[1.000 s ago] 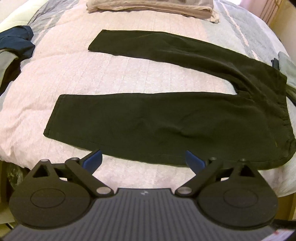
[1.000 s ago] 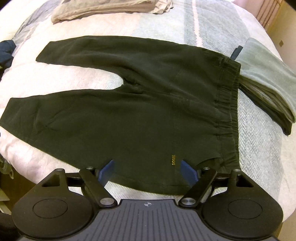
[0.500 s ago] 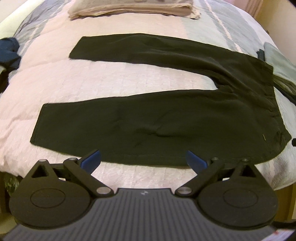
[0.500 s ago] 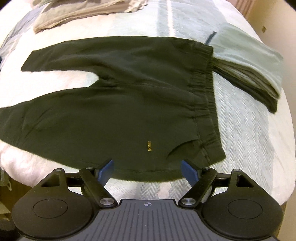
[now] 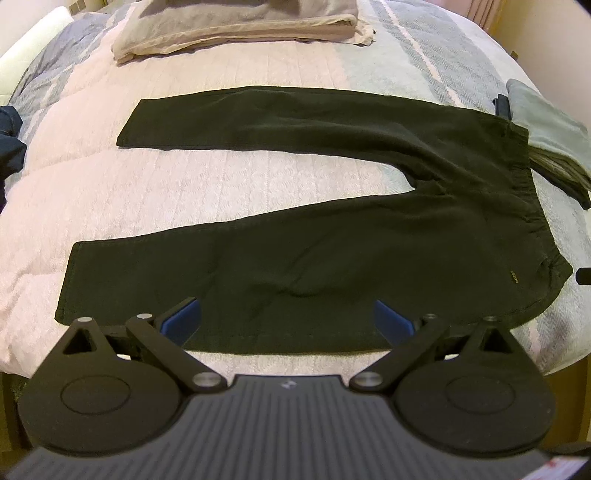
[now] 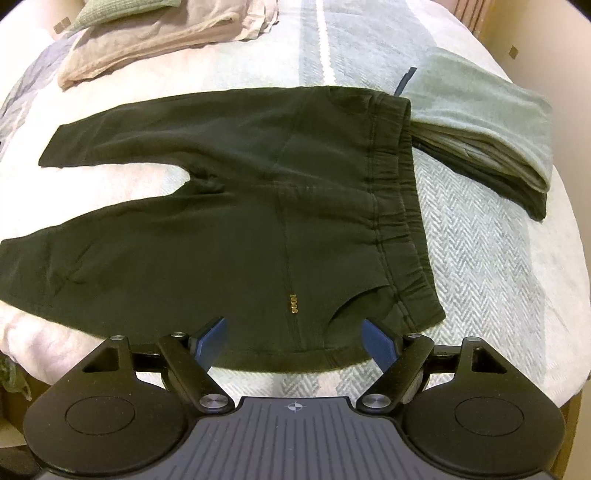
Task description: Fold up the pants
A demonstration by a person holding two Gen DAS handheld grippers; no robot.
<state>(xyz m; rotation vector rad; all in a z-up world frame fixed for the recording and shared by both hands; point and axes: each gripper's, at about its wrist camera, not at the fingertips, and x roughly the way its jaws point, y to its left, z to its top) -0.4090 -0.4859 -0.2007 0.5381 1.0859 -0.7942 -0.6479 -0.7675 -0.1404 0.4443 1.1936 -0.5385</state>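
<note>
— Where are the pants [image 5: 332,258]?
— Spread flat along the bed's [image 5: 221,184] near edge, legs apart; waistband by the folded grey stack [image 6: 487,122].
— The tongs?
— Left tongs [image 5: 288,319] and right tongs [image 6: 293,338] both released, empty, over that near edge.

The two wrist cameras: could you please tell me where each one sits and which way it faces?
Left wrist: sits on the left tongs, open at the bed's near edge, facing across the near leg of the dark pants; only its own blue fingers show.
Right wrist: sits on the right tongs, open, facing the waistband end; only its own fingers show.
Shared: the pants, the folded beige cloth beyond them, and the folded grey-green garment beside the waistband.
</note>
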